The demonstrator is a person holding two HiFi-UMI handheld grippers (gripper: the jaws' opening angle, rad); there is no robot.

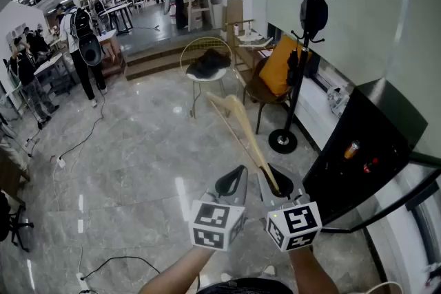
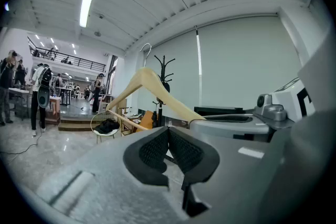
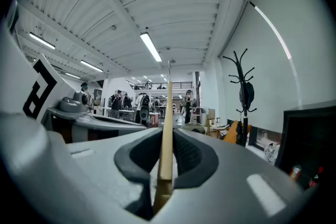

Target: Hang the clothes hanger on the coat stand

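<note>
The wooden clothes hanger [image 1: 258, 151] is up in the air, well clear of the floor [image 1: 138, 162]. It is clamped at the tip of one shoulder arm by the right hand-held gripper [image 1: 275, 184]. The pads are pinched onto the wood, and in the right gripper view the hanger runs edge-on straight up out of the jaws. From that grip it reaches away toward 11 o'clock in the head view. Its metal hook [image 2: 146, 51] stands up from the crown, free of everything. That looks deliberate: a hold at the end leaves the hook clear and lends reach toward a peg.

The coat stand [image 1: 282, 141] waits at 1 o'clock, well apart from the hanger, with a dark bag [image 1: 313, 14] already on one upper peg. So the hanger is not yet at the stand and the hang not yet begun.

The left hand-held gripper [image 1: 232, 182] sits just beside the right one, at its 9 o'clock. Its jaws are closed pad to pad with nothing between them — a spare hand for now, I'd say. Both grippers are held about level and point forward, marker cubes facing the head camera. The forearms come in from 6 o'clock.

A chair with an orange cushion [image 1: 278, 72] crowds the stand's foot, and a round wire chair [image 1: 207, 69] holding a dark garment stands near it at 12 o'clock. The approach will likely want height.
</note>
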